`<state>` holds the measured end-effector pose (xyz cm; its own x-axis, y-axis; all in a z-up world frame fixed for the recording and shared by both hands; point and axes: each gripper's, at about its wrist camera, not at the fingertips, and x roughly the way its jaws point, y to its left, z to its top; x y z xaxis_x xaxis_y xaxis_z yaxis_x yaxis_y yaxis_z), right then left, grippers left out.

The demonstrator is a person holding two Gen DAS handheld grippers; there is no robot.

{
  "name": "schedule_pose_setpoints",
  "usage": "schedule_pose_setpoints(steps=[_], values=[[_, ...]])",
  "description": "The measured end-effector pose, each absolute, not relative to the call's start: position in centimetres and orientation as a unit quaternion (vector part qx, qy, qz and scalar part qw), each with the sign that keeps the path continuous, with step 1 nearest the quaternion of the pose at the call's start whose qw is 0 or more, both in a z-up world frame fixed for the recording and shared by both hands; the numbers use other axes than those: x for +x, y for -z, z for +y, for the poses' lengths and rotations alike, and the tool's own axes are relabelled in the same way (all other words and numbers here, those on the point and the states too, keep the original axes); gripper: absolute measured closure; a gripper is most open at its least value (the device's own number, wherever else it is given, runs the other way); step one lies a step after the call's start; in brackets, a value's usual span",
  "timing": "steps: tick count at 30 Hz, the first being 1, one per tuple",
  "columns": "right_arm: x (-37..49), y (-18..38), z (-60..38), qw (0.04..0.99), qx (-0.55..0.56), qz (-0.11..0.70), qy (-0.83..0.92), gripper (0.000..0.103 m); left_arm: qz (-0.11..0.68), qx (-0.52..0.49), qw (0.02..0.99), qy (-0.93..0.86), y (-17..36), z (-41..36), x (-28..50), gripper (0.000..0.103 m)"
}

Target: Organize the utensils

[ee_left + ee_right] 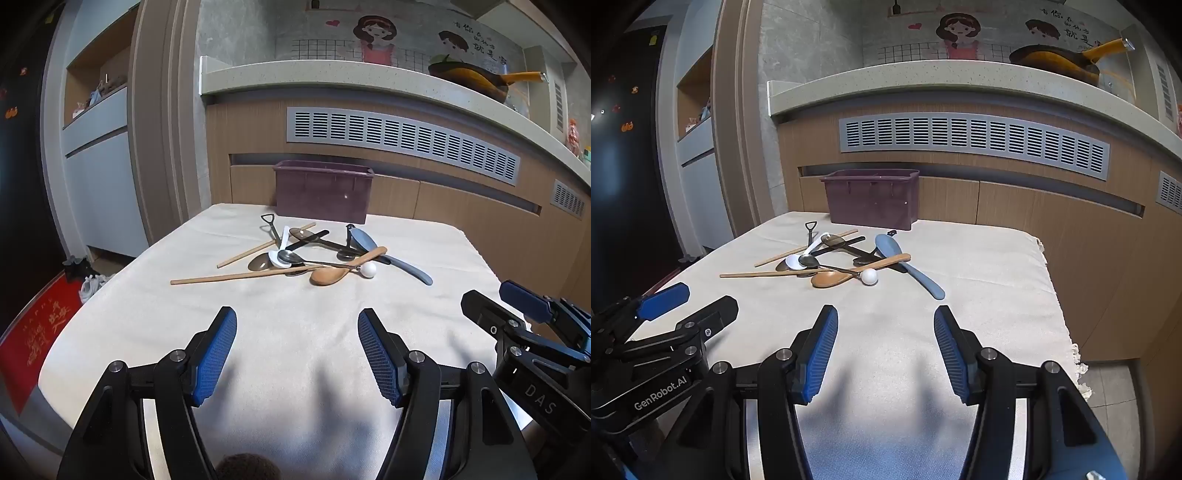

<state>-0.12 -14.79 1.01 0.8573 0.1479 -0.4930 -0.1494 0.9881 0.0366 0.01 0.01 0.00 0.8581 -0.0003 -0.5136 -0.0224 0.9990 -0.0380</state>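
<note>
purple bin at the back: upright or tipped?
Upright. The purple bin stands on its base on the cloth, open rim facing up. Contents cannot be seen.

Both wrist views look forward and downward from the desk's (pixel 110 325) near edge toward the far edge. They share the utensil pile (pixel 306 258) and purple bin (pixel 871 199), probably mid-distance given fisheye distortion.

Table w/ cream cloth (pixel 295 332), purple bin (pixel 322 192) at far edge, utensil pile (pixel 306 254) mid-cloth
</note>
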Motion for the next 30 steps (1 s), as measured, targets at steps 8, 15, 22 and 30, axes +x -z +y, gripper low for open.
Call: schedule_pose_setpoints(steps=[8, 15, 22, 30], values=[[-0.16, -1.01, -14.83, 0.963, 0.000, 0.257, -0.078, 0.051, 0.264, -0.020, 0.964, -0.007, 0.07, 0.12, 0.15, 0.037], [-0.17, -0.97, -14.75, 0.963, 0.001, 0.257, -0.078, 0.051, 0.264, -0.020, 0.964, -0.003, 0.36, -0.14, -0.04, 0.038], [-0.13, -0.96, -14.77, 0.963, 0.002, 0.258, -0.079, 0.051, 0.265, -0.019, 0.964, -0.005, 0.10, 0.22, -0.05, 0.039], [-0.11, -0.95, -14.79, 0.963, 0.003, 0.258, -0.079, 0.051, 0.265, -0.019, 0.964, -0.005, 0.18, 0.15, -0.01, 0.039]])
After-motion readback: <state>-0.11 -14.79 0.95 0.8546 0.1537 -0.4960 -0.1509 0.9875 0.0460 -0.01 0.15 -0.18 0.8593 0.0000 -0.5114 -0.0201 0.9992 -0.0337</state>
